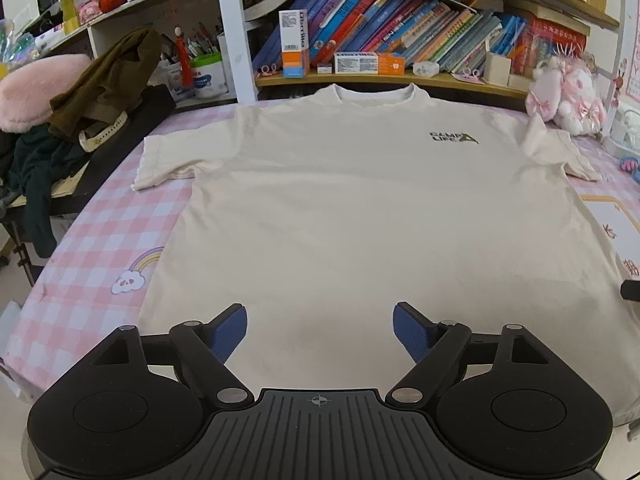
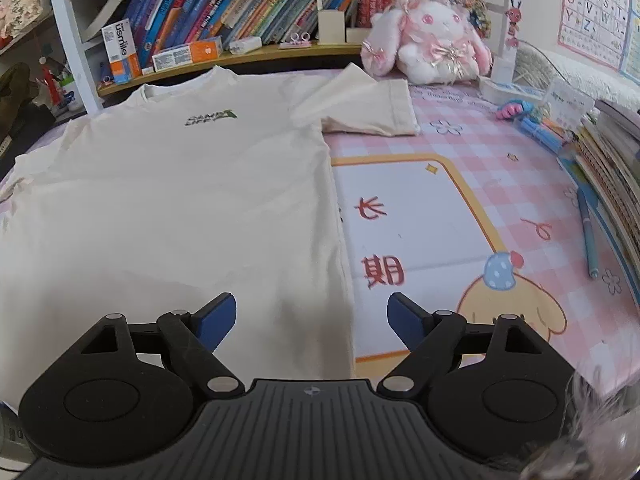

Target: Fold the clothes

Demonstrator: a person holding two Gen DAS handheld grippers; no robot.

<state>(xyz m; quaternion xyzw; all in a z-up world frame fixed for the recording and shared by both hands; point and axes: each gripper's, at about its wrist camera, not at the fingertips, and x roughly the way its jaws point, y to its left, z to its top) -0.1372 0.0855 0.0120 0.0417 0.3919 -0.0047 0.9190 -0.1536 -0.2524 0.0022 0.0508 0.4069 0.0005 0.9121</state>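
A cream T-shirt with a small dark chest logo lies flat and face up on the pink checked table cover, collar toward the bookshelf, both sleeves spread out. My left gripper hovers open over the shirt's lower hem, nothing between its blue pads. In the right wrist view the same T-shirt fills the left half. My right gripper stands open above the shirt's lower right side edge, with the right pad over the table cover.
A pile of dark and olive clothes sits at the far left beside a pink cushion. A pink plush rabbit sits at the back right. Pens and stacked books line the right edge. A bookshelf runs behind the table.
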